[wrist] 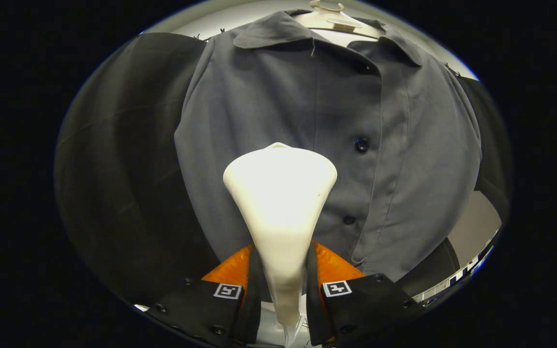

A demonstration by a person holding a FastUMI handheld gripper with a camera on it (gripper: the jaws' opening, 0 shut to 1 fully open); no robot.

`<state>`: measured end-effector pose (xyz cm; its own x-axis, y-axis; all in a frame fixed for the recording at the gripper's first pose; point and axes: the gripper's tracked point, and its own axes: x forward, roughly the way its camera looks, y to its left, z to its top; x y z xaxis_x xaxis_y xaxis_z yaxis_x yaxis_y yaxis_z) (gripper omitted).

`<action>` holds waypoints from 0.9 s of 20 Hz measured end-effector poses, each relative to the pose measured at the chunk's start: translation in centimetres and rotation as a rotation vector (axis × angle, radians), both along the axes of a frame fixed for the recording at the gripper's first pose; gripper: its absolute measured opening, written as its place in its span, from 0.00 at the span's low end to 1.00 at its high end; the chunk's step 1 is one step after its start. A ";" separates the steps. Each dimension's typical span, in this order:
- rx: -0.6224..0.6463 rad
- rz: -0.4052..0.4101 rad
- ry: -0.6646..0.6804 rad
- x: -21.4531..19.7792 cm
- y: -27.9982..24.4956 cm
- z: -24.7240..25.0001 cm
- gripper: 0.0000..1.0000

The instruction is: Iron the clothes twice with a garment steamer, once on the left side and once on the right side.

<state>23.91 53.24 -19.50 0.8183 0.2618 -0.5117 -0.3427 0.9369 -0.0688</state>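
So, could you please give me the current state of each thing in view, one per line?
Gripper: shut on the garment steamer, both fingers pressing its narrow handle.
Garment steamer: held upright between the fingers, wide head up against the shirt's front, just beside the button placket.
Shirt: hanging on a hanger, buttoned down the front, collar folded down.
Hanger: inside the shirt's collar, carrying the shirt.

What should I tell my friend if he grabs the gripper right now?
Gripper: shut on the white steamer, both fingers pressing its neck.
Steamer head: up against the grey shirt, just beside the button placket, between two buttons.
Shirt: hanging buttoned on a white hanger, in front of black cloth.
Done: cannot tell which strokes are finished.
Left: make sure both sides get one pass each.
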 end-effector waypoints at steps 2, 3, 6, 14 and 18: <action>-0.009 -0.002 0.017 -0.1 -0.2 -1.3 0.47; -0.016 -0.002 0.027 -0.3 -0.3 -2.0 0.47; -0.030 -0.006 0.059 -0.9 -0.6 -4.4 0.47; -0.069 -0.030 0.136 -1.7 -1.8 -10.6 0.47; -0.086 -0.030 0.170 -2.3 -2.3 -13.6 0.47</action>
<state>21.63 50.90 -33.14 0.7249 0.1876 -0.6629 -0.3278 0.9402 -0.0924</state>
